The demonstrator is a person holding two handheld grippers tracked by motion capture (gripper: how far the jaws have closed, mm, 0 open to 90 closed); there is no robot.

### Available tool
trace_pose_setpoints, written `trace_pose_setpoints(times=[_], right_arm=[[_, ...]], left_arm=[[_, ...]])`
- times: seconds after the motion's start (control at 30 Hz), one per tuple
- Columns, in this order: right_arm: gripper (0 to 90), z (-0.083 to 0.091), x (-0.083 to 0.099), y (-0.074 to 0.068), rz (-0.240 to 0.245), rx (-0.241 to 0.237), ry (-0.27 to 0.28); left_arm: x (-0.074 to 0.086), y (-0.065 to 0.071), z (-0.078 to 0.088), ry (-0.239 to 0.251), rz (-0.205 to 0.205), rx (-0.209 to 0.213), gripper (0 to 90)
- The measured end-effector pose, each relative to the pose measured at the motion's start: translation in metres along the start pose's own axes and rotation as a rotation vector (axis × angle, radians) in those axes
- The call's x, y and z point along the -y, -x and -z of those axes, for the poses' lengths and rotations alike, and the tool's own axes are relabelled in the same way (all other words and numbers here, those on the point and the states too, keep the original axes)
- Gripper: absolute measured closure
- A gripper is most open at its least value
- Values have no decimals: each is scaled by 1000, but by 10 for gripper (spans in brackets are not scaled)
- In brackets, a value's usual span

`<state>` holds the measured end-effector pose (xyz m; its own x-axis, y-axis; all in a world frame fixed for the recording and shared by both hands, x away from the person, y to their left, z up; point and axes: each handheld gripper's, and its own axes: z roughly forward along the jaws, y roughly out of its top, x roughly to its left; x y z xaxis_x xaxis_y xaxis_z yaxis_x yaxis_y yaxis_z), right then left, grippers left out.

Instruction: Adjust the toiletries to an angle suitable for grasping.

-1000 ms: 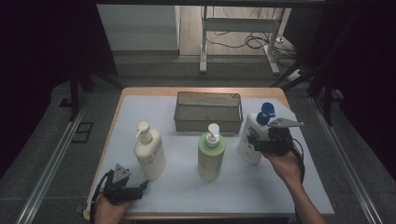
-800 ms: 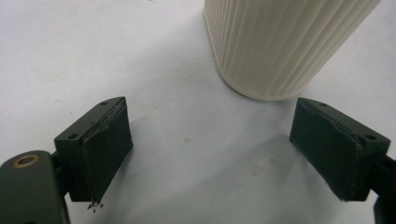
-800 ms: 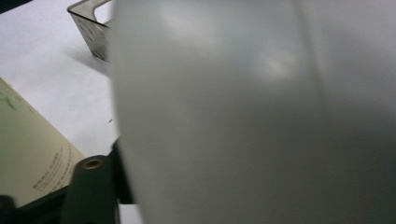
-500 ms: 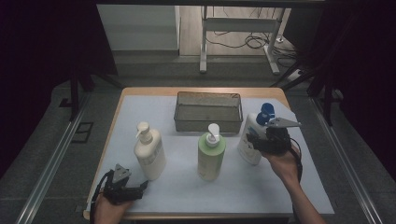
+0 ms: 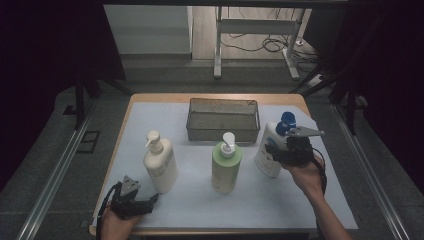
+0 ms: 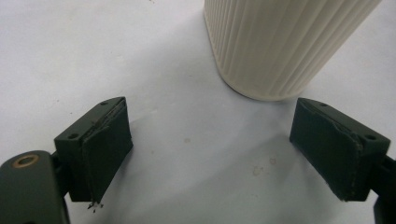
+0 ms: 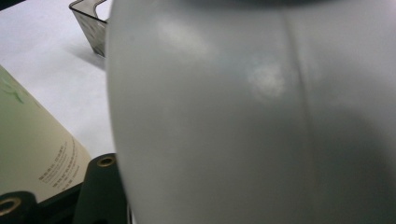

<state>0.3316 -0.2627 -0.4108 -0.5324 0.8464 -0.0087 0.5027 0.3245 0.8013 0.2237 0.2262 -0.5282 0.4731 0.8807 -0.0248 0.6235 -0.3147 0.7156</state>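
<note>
White bottle (image 5: pixel 267 150) in right tongs (image 5: pixel 280 150), near the table's right edge (image 5: pixel 320 150)

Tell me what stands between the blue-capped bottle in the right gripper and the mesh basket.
Nothing visible does. The blue-capped bottle, gripped by the right gripper, stands just right of the mesh basket; the green bottle stands nearer the person, off that path.

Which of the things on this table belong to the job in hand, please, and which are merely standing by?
In the job: right gripper, clamped on the blue-capped white bottle; likely the mesh basket.

Standing by: cream pump bottle, green pump bottle, left gripper, open on the white sheet.
</note>
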Motion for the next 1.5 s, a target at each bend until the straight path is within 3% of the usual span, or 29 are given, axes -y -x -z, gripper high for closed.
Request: trace_pose_setpoints(times=[0.63,1.5], right_arm=[[400,15,-26,-8,31,-27,27],[400,14,-73,-18,44,-72,42]], left_arm=[[0,0,0,0,1,2,123],[0,0,0,-1,0,3,123]])
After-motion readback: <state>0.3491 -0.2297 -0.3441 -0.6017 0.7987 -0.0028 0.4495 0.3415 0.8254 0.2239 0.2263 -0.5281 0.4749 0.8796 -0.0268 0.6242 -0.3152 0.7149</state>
